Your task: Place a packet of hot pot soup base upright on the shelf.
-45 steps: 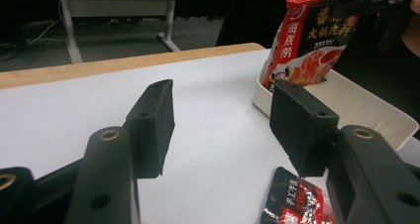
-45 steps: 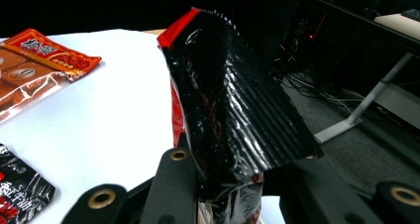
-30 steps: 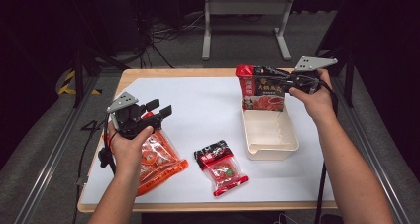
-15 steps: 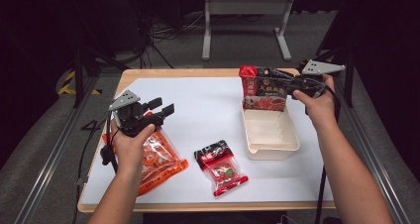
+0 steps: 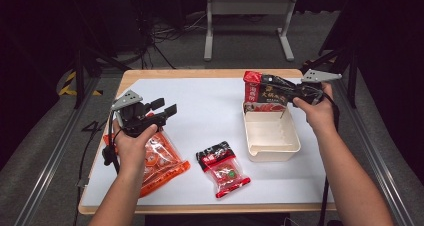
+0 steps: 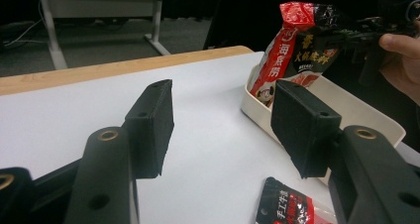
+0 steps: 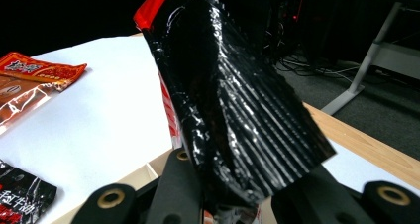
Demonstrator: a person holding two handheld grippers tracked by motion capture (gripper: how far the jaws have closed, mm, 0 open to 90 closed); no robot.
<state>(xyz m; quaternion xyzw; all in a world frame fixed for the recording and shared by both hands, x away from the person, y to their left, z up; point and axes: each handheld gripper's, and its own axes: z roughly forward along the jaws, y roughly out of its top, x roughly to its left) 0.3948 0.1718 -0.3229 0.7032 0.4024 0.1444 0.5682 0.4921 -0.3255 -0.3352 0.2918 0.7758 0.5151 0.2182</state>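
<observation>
My right gripper is shut on a red and black snack bag, which hangs upright with its lower end inside the far end of a cream tray. That bag rises close in front of the right gripper view, pinched between the jaws. The same bag stands over the tray in the left gripper view. My left gripper hovers open above the white sheet at the left, nothing between its fingers.
An orange snack bag lies under my left hand near the front left. A small red and black packet lies at the front middle. The white sheet covers a wooden table; a metal frame stands on the floor behind.
My right gripper has sunk with the bag, so the bag's lower end now dips into the tray. The left gripper has kept still.
</observation>
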